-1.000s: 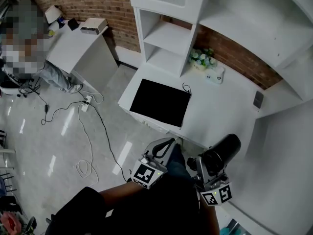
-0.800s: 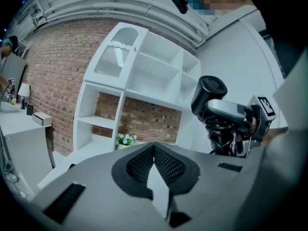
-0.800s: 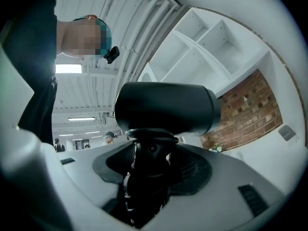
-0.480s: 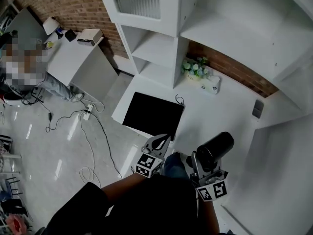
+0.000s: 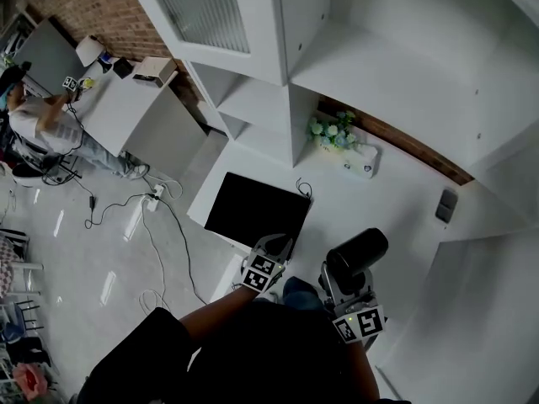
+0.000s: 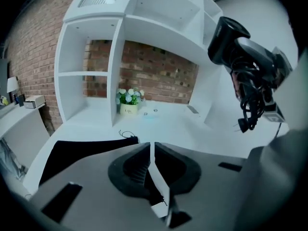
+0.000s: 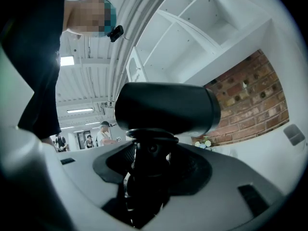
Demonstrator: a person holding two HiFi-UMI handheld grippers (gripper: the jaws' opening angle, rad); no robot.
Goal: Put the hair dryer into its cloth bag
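The black hair dryer (image 5: 357, 255) stands up out of my right gripper (image 5: 349, 286), whose jaws are shut on its handle (image 7: 150, 162); its barrel (image 7: 166, 107) lies crosswise above the jaws. In the left gripper view the dryer (image 6: 236, 37) hangs at upper right with its coiled cord and plug (image 6: 250, 110) dangling. The flat black cloth bag (image 5: 255, 211) lies on the white desk (image 5: 379, 204). My left gripper (image 5: 276, 244) hovers at the bag's near edge, its jaws just opening to a thin slit (image 6: 150, 146) with nothing between them. The bag (image 6: 86, 148) lies ahead and to the left.
A pot of flowers (image 5: 330, 130), a small white box (image 5: 360, 167) and a grey gadget (image 5: 445, 204) sit at the back of the desk under white shelves (image 5: 253, 99). Cables (image 5: 160, 225) trail over the floor on the left, where a person (image 5: 34, 124) works at another desk.
Both grippers have moved forward over the desk edge toward the bag. The left one has dropped and tipped down to the bag's near edge. The dryer stays in the right gripper.
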